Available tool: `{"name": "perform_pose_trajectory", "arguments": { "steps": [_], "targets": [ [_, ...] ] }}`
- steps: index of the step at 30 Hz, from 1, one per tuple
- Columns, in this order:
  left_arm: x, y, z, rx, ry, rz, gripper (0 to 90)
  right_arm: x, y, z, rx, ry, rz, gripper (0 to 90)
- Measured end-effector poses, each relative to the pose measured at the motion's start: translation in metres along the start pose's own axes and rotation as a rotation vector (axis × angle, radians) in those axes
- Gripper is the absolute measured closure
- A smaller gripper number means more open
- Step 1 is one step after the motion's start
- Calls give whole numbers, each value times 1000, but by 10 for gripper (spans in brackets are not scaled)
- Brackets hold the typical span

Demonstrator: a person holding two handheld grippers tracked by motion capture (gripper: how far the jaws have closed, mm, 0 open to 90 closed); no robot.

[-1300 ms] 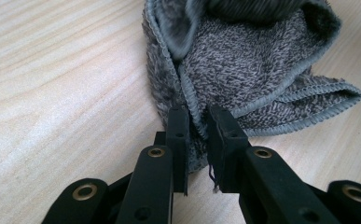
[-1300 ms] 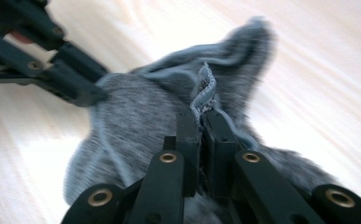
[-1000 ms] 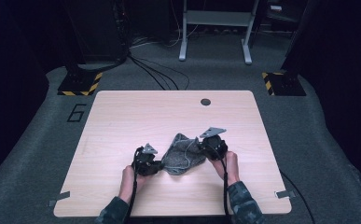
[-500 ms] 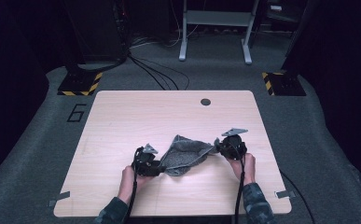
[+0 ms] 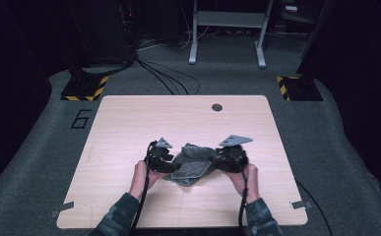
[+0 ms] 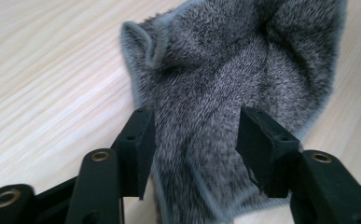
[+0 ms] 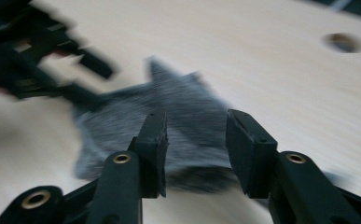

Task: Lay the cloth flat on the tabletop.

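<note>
My left gripper (image 6: 194, 154) fills the bottom of the left gripper view, its fingers (image 6: 138, 149) spread apart with the grey cloth (image 6: 229, 70) lying between them. The pile runs under the gap and on toward the top of that frame; neither finger presses on it, so I hold nothing there. My right gripper (image 7: 194, 156) sits at the bottom of the right gripper view, fingers (image 7: 248, 151) likewise parted, and the cloth (image 7: 178, 116) lies just beyond the tips, toward the middle of the frame. That picture is blurred, so I cannot tell whether any fibre touches the right fingers.

In the high view, my sleeves enter at the bottom edge, and both hands sit in the lower middle of the frame, the left gripper (image 5: 159, 158) left of centre and the right gripper (image 5: 231, 158) right of centre. The cloth (image 5: 190, 164) lies crumpled on the surface (image 5: 129, 128) between them, its longer run going roughly left to right from one gripper to the other. Both seem about equally near; the left fingers already straddle it, so I judge a closing pinch there would take it first.

No container stands on the surface. Farther up the frame there is a round hole (image 5: 217, 107) in the board.
</note>
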State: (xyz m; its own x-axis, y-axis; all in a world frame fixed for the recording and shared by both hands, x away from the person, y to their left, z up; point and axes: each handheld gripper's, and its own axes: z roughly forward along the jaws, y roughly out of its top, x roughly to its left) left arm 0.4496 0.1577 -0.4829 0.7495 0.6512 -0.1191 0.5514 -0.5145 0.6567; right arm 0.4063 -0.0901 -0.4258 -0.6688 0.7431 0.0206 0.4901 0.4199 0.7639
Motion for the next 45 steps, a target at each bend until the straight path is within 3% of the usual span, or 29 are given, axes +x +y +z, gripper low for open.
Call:
{"name": "perform_pose_trajectory", "arguments": {
  "steps": [1,2,3,4,6,11,14,17,22,27,30,31,33,34,36,37,40,45],
  "targets": [
    [-1,1,4,4,5,-8,500,13,-3,27,72,16,-38,649],
    [1,3,14,29,-2,15,501,17,-7,38,102,10,-43,657],
    [1,3,14,29,-2,15,507,17,-7,38,102,10,-43,657],
    [3,3,21,53,3,15,510,15,-16,52,160,-11,-59,677],
    [5,1,25,63,7,-2,509,6,-26,55,190,-31,-19,694],
    [0,-7,24,56,34,-22,506,-16,-42,44,196,-55,44,697],
    [-4,-10,22,57,46,-19,507,-22,-48,42,203,-61,49,690],
    [-13,-20,15,52,86,-36,507,-28,-57,41,206,-60,63,675],
    [-21,-35,4,46,104,-69,505,-29,-62,42,207,-45,62,666],
    [-30,-56,-15,49,83,-91,476,-27,-63,46,223,-39,40,655],
    [-30,-56,-20,37,84,-84,447,-25,-63,45,218,-40,40,646],
    [-26,-49,-23,15,68,-88,440,-18,-59,40,171,-28,32,649],
    [-24,-43,-22,3,55,-93,435,-14,-58,39,157,-18,38,650],
    [-23,-38,-20,-7,57,-88,433,-2,-55,41,142,12,21,647],
    [-19,-30,-11,-6,36,-84,435,3,-55,45,143,18,7,648],
    [-17,-26,-5,8,38,-83,434,10,-57,51,171,30,-6,650],
    [-8,-26,9,46,47,-94,437,9,-62,55,188,27,-18,652],
    [-12,-31,6,46,83,-80,452,4,-67,51,169,22,-5,663]
  ]
}}
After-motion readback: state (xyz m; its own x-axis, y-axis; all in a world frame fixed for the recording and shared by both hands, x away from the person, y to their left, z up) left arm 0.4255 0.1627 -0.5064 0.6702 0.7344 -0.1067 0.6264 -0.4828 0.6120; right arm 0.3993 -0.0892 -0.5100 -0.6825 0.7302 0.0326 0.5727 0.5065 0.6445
